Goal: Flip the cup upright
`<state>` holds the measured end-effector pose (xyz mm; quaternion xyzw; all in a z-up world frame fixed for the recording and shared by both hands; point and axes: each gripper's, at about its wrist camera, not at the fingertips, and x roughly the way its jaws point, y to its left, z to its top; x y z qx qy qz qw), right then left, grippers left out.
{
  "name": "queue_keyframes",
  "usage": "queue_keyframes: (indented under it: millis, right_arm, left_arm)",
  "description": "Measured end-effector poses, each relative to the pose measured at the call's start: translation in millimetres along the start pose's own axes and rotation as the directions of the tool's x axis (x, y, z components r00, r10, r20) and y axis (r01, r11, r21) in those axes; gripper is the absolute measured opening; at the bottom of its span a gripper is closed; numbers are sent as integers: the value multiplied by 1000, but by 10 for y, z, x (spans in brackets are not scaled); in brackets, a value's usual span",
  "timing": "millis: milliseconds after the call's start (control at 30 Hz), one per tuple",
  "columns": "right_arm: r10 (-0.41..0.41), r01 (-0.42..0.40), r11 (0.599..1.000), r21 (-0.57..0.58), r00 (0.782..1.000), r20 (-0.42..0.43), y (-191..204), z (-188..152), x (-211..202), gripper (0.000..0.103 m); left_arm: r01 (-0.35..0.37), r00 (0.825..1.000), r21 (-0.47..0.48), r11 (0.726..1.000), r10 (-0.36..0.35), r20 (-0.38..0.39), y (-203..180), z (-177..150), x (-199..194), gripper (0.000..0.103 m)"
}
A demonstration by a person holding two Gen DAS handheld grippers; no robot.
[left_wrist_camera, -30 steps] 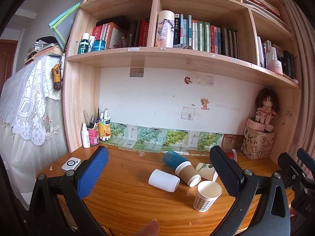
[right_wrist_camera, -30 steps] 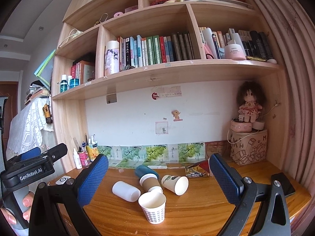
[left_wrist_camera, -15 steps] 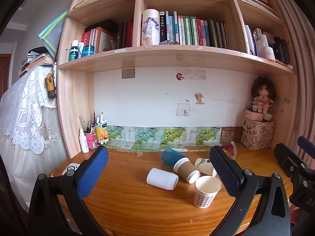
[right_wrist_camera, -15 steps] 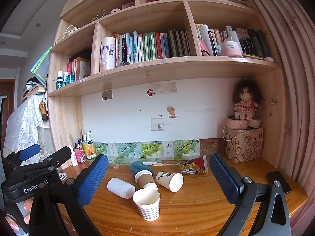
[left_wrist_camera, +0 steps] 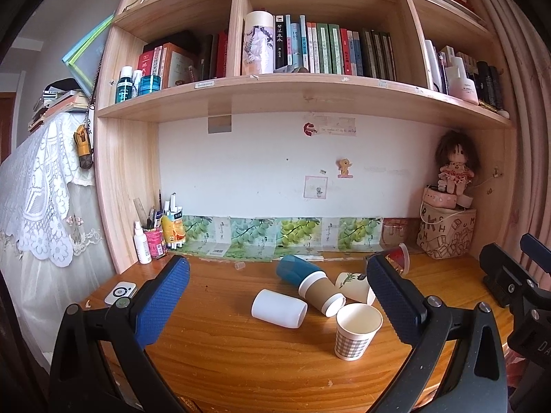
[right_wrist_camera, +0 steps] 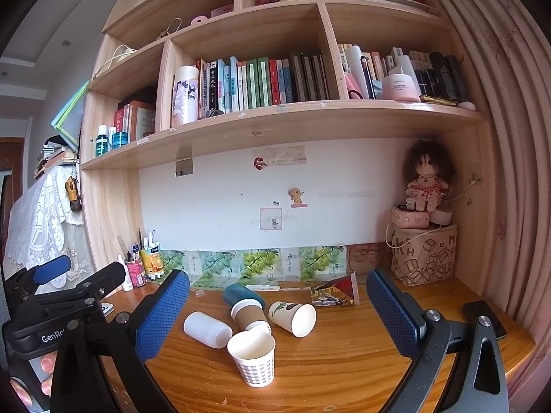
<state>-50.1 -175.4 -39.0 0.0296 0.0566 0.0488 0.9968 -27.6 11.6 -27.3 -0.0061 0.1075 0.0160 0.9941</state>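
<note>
Cups: white cup (left_wrist_camera: pixel 279 308), brown-sleeved cup (left_wrist_camera: pixel 322 295) and leaf-print cup (right_wrist_camera: pixel 293 313) lie sideways on the counter (left_wrist_camera: pixel 241 354), ahead between both wide-open, empty jaws. Checked cup (right_wrist_camera: pixel 252 358) stands nearest. Risk: reaching past it topples it; crowded neighbours may roll.

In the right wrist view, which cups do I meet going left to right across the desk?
White cup on its side → checkered cup standing upright → leaf-print cup on its side → red printed cup lying at the back.
</note>
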Motion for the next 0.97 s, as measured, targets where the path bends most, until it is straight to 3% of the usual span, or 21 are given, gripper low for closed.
queue_keyframes:
  millis: [967]
  right_arm:
    - [-13, 13, 1000, -1, 1000, -12, -46, -8, 10, 103]
  left_arm:
    - [2, 1000, 31, 1000, -2, -13, -36, -47, 7, 103]
